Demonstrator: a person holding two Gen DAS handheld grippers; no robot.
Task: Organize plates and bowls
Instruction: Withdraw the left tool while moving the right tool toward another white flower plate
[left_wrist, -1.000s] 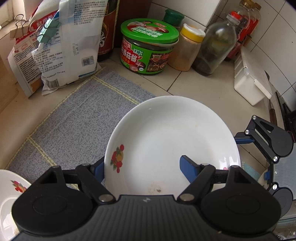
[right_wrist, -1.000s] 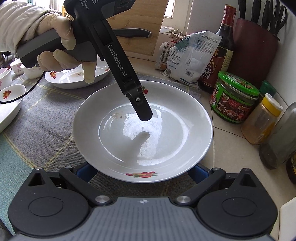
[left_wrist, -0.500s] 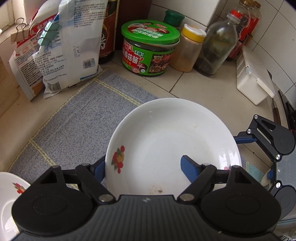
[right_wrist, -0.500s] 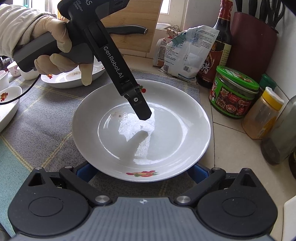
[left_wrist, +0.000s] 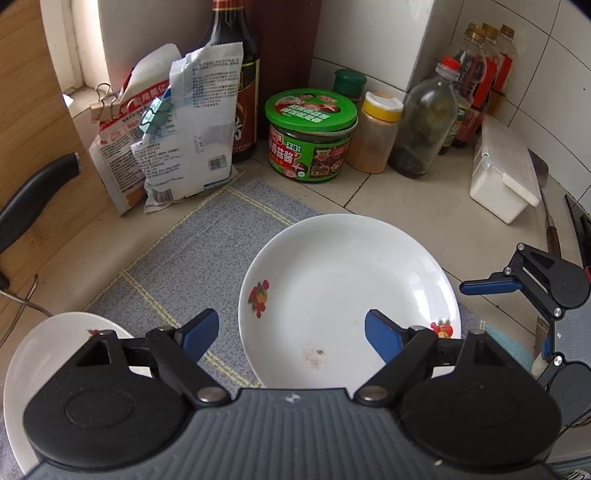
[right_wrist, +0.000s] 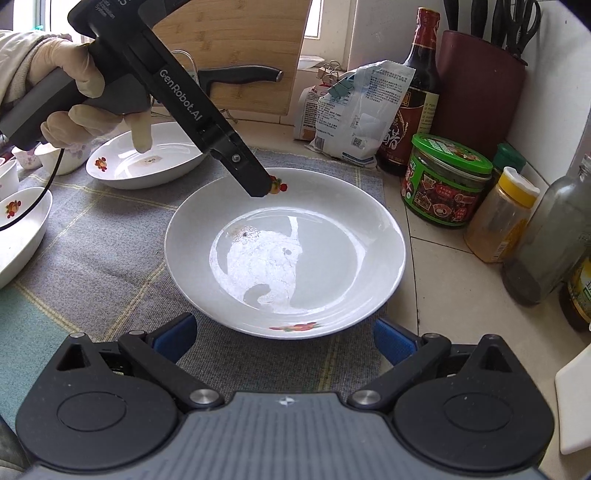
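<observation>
The plate (right_wrist: 284, 254) lies empty on the mat (right_wrist: 96, 251). The left tool (left_wrist: 291, 332), jaws opening, hovers over its rim, touching nothing. The right tool (right_wrist: 282, 338) stands apart at its near edge.

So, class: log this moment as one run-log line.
left tool: opening, empty | right tool: open | plate: on mat

Two plates (right_wrist: 284, 254) (right_wrist: 147, 162), two grippers (right_wrist: 280, 336) (left_wrist: 291, 332), three bags (left_wrist: 199, 129), one green-lidded jar (left_wrist: 310, 136)

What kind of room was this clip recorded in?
Most likely a home kitchen counter: a soy sauce bottle and sauce jar against tiled wall, a knife block, and a white plate on a grey mat.
</observation>
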